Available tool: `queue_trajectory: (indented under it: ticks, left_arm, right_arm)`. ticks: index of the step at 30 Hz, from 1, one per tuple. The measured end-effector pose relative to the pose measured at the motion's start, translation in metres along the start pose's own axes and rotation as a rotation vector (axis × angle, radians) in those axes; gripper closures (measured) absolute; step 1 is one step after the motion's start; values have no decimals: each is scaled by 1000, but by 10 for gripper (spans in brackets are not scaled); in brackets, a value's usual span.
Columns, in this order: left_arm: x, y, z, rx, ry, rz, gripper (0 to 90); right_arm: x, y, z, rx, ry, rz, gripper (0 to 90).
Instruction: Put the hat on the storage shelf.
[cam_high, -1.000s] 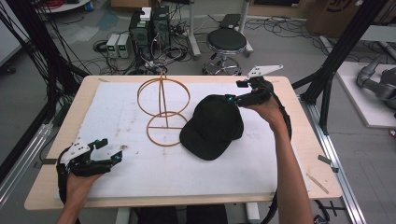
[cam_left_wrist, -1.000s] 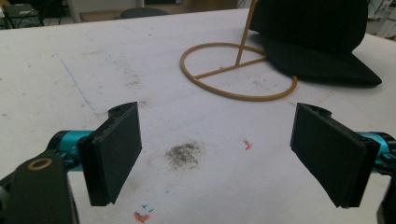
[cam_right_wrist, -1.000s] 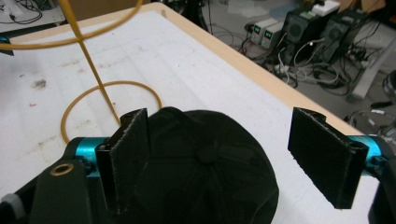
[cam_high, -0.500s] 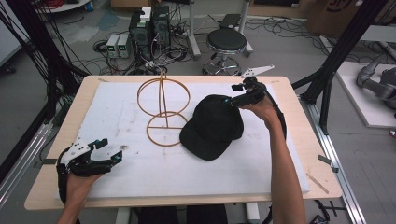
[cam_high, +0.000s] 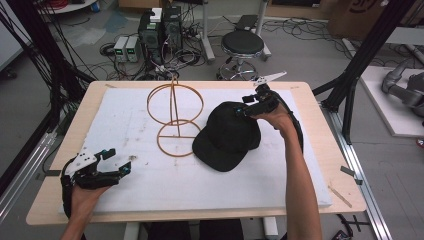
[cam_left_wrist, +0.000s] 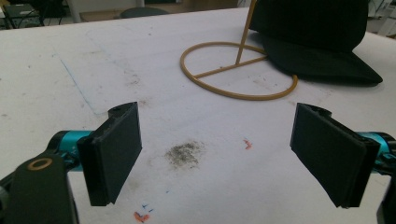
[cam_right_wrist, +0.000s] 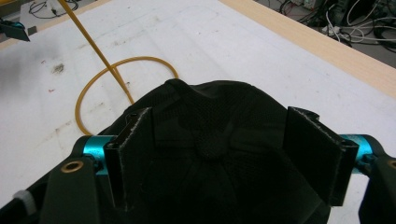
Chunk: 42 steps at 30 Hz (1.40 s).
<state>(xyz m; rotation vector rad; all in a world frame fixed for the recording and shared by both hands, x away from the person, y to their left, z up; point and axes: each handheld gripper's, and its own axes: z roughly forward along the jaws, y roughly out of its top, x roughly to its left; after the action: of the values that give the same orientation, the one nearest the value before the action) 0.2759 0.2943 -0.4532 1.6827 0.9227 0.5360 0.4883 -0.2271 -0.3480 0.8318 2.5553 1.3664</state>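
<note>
The black cap lies crown-up under the right gripper, its long axis running from there to the brim, which points away toward the person's edge. The jaws have just been closing and straddle the crown, not yet pressing it. Left gripper open, empty, well apart.

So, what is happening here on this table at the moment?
A person works at a table with a gripper in each hand. The right gripper is over the crown of a black cap, its jaws on either side of the top; they have just been closing but do not visibly press on it yet. The cap lies beside a yellow wire stand, its brim over the stand's base ring. The left gripper rests open near the table's front left, holding nothing.
</note>
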Motion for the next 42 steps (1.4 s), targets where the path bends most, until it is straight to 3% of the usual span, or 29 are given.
queue_trajectory:
  ticks: [3, 11, 14, 19, 20, 22, 30, 42]
  left_arm:
    - [0, 0, 0, 0, -1, -1, 164]
    - [0, 0, 0, 2, 1, -3, 164]
    - [1, 0, 0, 2, 2, -5, 164]
    - [1, 0, 0, 1, 4, -7, 164]
    - [1, 0, 0, 2, 5, -5, 164]
    - [1, 0, 0, 1, 4, -6, 164]
    - [1, 0, 0, -1, 5, -10, 164]
    - [1, 0, 0, 0, 7, -8, 164]
  right_arm:
    - [0, -1, -1, 2, 23, 14, 329]
    - [-5, -5, 1, 1, 65, 81, 351]
    - [-6, -6, 2, 3, 106, 88, 497]
    - [-5, -6, 4, 25, 108, 84, 558]
    - [-4, -7, 6, 50, 97, 87, 680]
    - [-3, -7, 6, 45, 93, 105, 757]
    - [1, -4, 6, 61, 61, 74, 775]
    - [8, -1, 2, 70, 35, 84, 780]
